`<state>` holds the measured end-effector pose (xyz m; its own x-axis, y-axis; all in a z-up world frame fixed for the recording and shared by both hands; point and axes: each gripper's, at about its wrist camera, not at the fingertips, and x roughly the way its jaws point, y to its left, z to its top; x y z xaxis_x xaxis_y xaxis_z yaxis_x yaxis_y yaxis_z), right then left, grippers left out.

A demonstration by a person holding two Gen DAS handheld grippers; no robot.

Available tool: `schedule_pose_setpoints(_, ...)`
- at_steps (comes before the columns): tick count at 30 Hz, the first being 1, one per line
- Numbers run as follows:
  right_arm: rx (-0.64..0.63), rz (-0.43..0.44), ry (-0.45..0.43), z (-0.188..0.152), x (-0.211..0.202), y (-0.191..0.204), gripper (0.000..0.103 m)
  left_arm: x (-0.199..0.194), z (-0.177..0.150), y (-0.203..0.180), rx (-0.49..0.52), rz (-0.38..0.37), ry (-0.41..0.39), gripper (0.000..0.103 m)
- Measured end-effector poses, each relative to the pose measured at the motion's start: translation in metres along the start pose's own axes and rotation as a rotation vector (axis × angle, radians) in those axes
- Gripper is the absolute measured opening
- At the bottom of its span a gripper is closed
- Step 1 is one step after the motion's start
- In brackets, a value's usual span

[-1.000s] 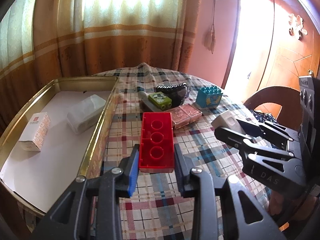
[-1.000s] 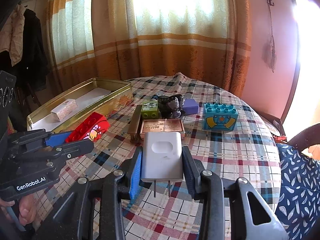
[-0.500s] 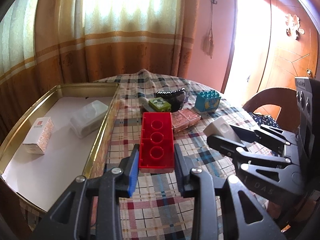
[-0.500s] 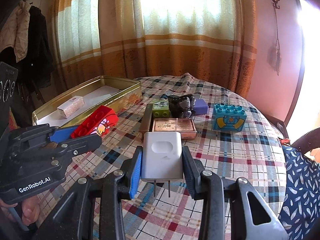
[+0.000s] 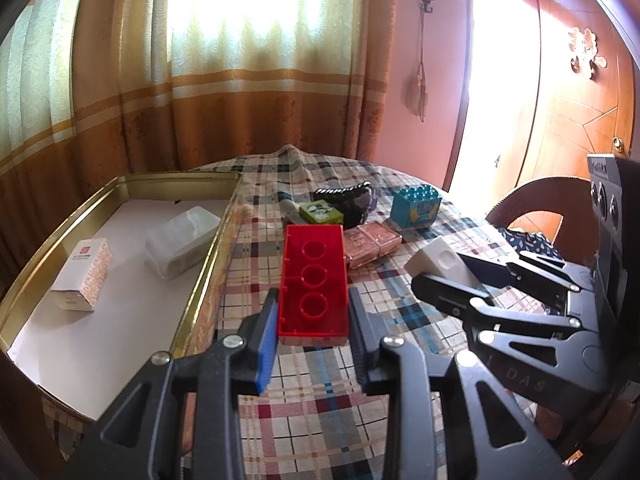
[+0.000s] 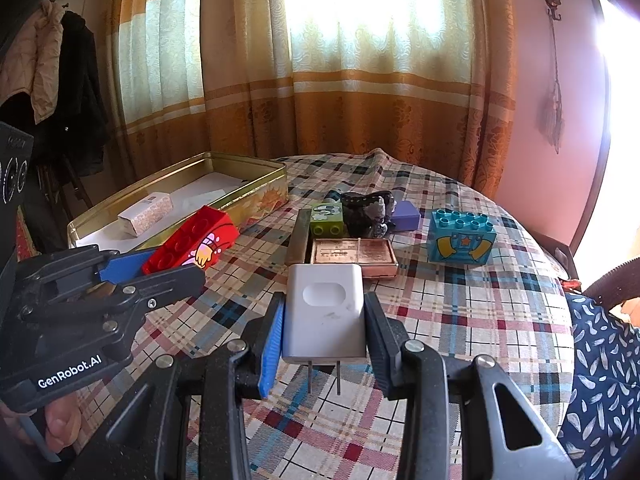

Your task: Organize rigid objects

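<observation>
My left gripper (image 5: 313,312) is shut on a long red toy brick (image 5: 314,280), held above the plaid table beside the gold tin tray (image 5: 208,256). The brick also shows in the right wrist view (image 6: 192,240). My right gripper (image 6: 325,328) is shut on a white plug-in charger (image 6: 325,312), prongs toward the camera, held above the table. The charger also shows in the left wrist view (image 5: 440,260). The tray (image 6: 256,188) holds a small patterned box (image 5: 82,274) and a clear plastic case (image 5: 180,236).
On the table lie a green brick (image 6: 327,219), a black ornate object (image 6: 366,212), a purple block (image 6: 406,216), a blue brick (image 6: 462,236), a copper-coloured flat tin (image 6: 352,252) and a brass bar (image 6: 299,236). A wooden chair (image 5: 532,208) stands at the right.
Both grippers have lifted a little with their objects still held; the table and tray sit lower and farther in both views.
</observation>
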<state>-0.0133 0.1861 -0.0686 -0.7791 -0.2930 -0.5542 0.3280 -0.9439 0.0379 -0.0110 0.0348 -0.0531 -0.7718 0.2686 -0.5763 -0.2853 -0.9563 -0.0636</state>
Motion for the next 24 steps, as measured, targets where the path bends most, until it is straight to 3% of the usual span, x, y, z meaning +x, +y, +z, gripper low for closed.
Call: schedule_pose_setpoints(24,-0.013,0.037,0.002,0.000,0.000,0.013,0.040,-0.011,-0.004,0.015,-0.031,0.058,-0.032,0.030)
